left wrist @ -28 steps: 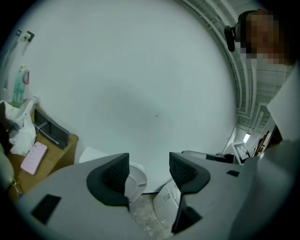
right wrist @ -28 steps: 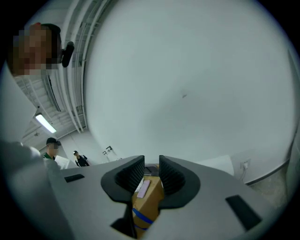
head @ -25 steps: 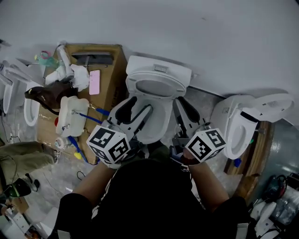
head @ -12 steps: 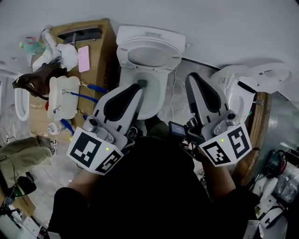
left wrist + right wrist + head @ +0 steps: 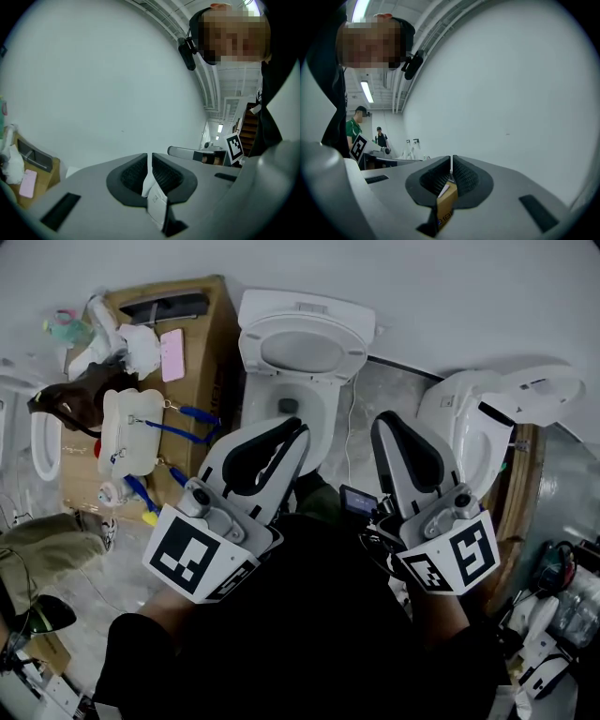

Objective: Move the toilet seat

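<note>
Both claws are closed and empty; the left gripper (image 5: 286, 435) has its jaws pressed together with nothing between them, having just closed the last fraction, and the right gripper (image 5: 386, 423) likewise shows its pads meeting on no object; both point roughly level toward the wall, held in front of the person and well apart from the work.

Location: the toilet seat (image 5: 253, 351) appears to stand raised against the cistern, above the open bowl (image 5: 314, 409), between a cardboard box (image 5: 202, 343) and a second toilet (image 5: 459, 418).

Handling, as judged: the seat is probably rigid moulded plastic, fairly light, with a smooth glossy face that could slip between pads; it is hinged at the rear, so it swings in an arc rather than lifting free.

Recommended hold: pinch across the rim at its free edge, farthest from the hinge; guide it through the swing and avoid letting it drop, since a slam could crack the seat or strain the hinges.
</note>
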A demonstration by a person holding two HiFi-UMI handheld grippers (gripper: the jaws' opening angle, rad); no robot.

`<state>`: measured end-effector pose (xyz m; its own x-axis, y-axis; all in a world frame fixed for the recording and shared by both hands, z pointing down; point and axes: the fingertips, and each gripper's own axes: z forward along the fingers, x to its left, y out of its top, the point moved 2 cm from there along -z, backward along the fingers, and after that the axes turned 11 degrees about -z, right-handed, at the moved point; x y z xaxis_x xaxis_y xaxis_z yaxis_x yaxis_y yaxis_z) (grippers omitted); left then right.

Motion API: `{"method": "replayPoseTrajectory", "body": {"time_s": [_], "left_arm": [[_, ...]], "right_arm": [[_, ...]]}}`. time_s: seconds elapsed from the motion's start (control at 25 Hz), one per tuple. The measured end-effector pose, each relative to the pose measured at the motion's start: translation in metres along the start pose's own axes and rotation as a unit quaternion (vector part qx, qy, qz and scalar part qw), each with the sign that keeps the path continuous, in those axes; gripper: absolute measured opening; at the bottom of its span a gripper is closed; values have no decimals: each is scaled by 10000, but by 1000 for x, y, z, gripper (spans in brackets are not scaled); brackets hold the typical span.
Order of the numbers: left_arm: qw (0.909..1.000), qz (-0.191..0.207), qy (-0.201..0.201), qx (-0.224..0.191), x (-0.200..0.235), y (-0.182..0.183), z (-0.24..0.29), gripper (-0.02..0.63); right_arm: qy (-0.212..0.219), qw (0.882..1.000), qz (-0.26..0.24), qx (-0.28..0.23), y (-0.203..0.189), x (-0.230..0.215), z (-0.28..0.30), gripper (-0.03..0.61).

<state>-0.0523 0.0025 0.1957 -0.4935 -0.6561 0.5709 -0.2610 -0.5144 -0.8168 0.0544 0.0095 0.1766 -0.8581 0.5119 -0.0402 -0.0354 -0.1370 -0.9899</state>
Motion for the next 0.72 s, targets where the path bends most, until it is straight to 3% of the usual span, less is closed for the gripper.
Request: {"method": "replayPoseTrajectory", "body": {"time_s": [0.72], "left_arm": [[9998, -109, 100, -165, -2, 5, 5, 41]], "right_arm": [[282, 9996, 8, -55, 3, 8, 2, 40]]}}
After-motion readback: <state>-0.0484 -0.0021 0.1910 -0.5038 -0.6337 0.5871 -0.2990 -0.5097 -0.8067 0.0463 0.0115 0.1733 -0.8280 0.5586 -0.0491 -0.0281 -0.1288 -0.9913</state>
